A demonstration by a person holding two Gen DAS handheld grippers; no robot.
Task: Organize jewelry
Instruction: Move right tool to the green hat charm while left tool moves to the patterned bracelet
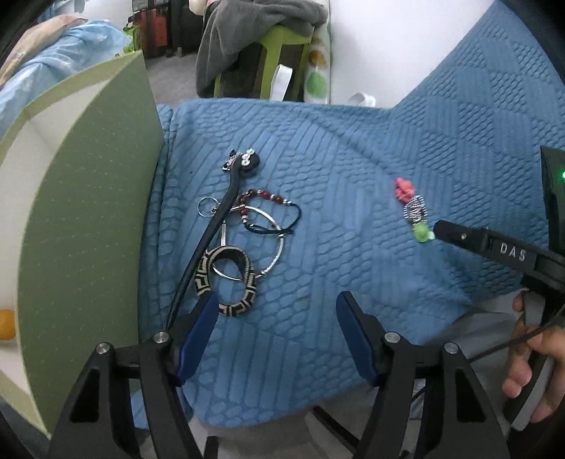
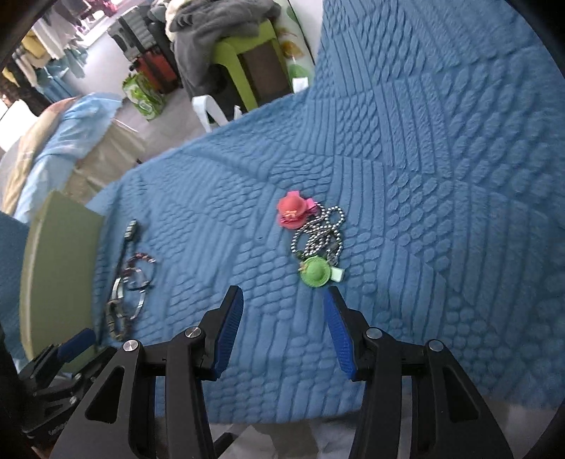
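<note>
A tangle of jewelry lies on the blue quilted cover (image 1: 335, 148): a black cord with a rhinestone pendant (image 1: 243, 160), a red bead bracelet (image 1: 263, 196), a silver bangle (image 1: 279, 243) and a woven black-and-beige bracelet (image 1: 231, 282). My left gripper (image 1: 279, 300) hangs open just in front of it, its left pad beside the woven bracelet. To the right lies a ball chain (image 2: 317, 233) with a pink hat charm (image 2: 291, 212) and a green hat charm (image 2: 314, 270). My right gripper (image 2: 282, 293) is open, its right fingertip close to the green charm, nothing between the pads.
A green box (image 1: 88, 212) with a white inside stands at the left, close to the jewelry pile; something orange (image 1: 5, 323) lies in it. A hand (image 1: 529, 370) holds the right gripper's handle. Behind the cover stands a green stool draped with a grey garment (image 1: 268, 28).
</note>
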